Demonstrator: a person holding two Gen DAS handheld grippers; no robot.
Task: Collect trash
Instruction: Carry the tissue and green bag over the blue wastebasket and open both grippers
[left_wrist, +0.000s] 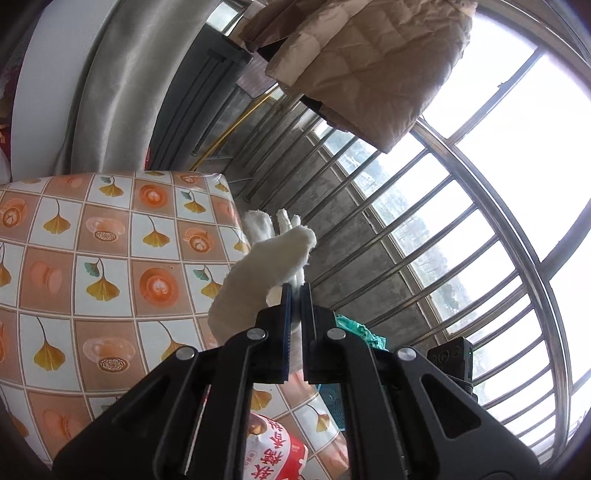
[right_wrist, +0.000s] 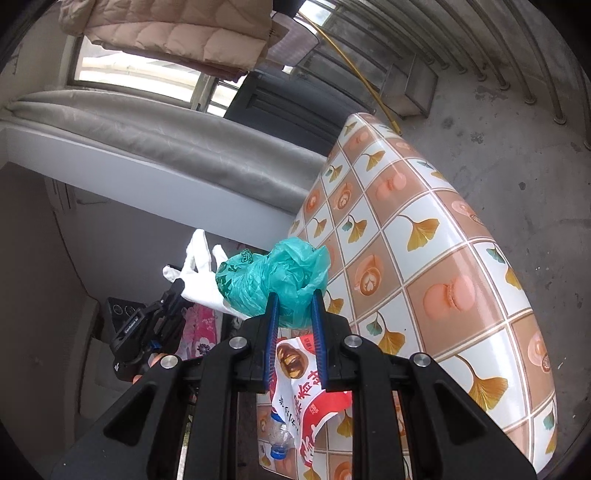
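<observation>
My left gripper is shut on a white cotton glove and holds it in the air past the edge of the table. In the right wrist view the same glove hangs from the left gripper at the left. My right gripper is shut on a crumpled green plastic bag, lifted above the table. A bit of that bag shows behind the left fingers. A red and white snack wrapper and a clear bottle with a blue cap lie on the table below.
The table wears a glossy cloth with leaf and cup squares. A grey curtain hangs behind it. A barred window and a beige quilted jacket are beyond. Bare concrete floor lies to the table's right, with a yellow pole.
</observation>
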